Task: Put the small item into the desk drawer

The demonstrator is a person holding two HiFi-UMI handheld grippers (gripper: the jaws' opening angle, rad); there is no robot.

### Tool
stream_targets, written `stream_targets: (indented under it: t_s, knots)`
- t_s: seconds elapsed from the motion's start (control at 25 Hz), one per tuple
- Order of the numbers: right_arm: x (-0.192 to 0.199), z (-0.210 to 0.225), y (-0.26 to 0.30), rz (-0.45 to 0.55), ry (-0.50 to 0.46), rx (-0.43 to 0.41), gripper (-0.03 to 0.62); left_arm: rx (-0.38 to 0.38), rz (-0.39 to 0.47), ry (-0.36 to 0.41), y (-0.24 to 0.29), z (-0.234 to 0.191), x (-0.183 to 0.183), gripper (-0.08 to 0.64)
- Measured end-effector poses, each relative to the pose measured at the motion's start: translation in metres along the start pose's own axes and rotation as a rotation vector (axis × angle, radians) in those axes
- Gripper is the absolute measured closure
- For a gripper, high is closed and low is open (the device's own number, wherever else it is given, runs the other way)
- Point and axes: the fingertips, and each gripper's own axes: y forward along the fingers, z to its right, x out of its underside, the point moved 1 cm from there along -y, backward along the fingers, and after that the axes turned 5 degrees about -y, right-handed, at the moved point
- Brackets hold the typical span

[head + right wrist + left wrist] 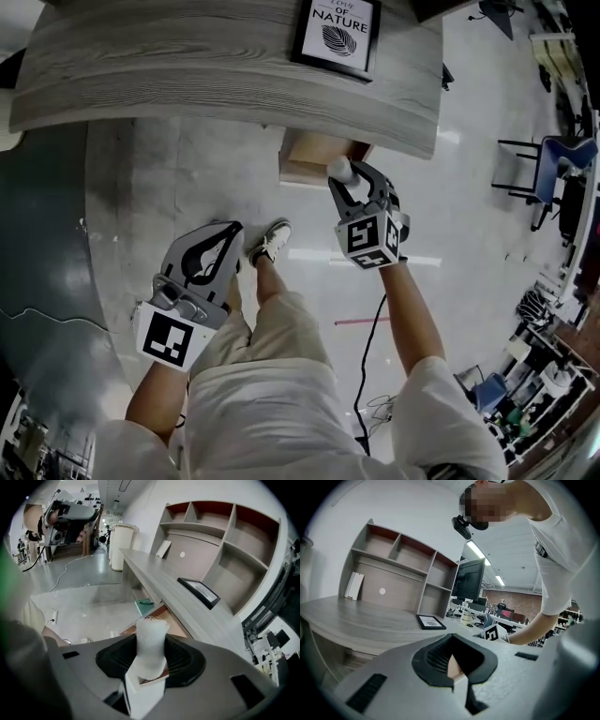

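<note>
My right tongs [345, 184] pinch the small white item [338, 169] over the near right corner of the open desk drawer [311, 155] under the grey surface [187, 84], so I judge only lowering and release are left, while my left tongs [214, 251] hang pressed together, empty.

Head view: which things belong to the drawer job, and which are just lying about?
Job:
- small white item, gripped by the right hand-held gripper
- open desk drawer
- desk

Lying about:
- framed print
- shelf unit
- blue chair
- left hand-held gripper, shut, empty
</note>
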Motion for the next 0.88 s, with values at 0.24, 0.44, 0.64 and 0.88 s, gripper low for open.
stream_targets:
  t_s: [0.24,0.44,0.64,0.88]
  knots:
    - [0.006,-0.011,0.034,-0.03,-0.05,-0.043,0.42,-0.013,-0.007,-0.012,-0.001,-0.005,0.006,0.554]
    - [0.014,-0.022,0.057,-0.071,-0.098,-0.079,0.42,-0.022,-0.026,-0.023,-0.004,-0.008,0.015,0.554]
    - [0.02,-0.029,0.073,-0.107,-0.147,-0.118,0.42,-0.036,-0.046,-0.036,-0.01,-0.01,0.023,0.554]
    - [0.031,-0.033,0.095,-0.152,-0.213,-0.148,0.42,-0.057,-0.05,-0.043,-0.014,-0.016,0.027,0.554]
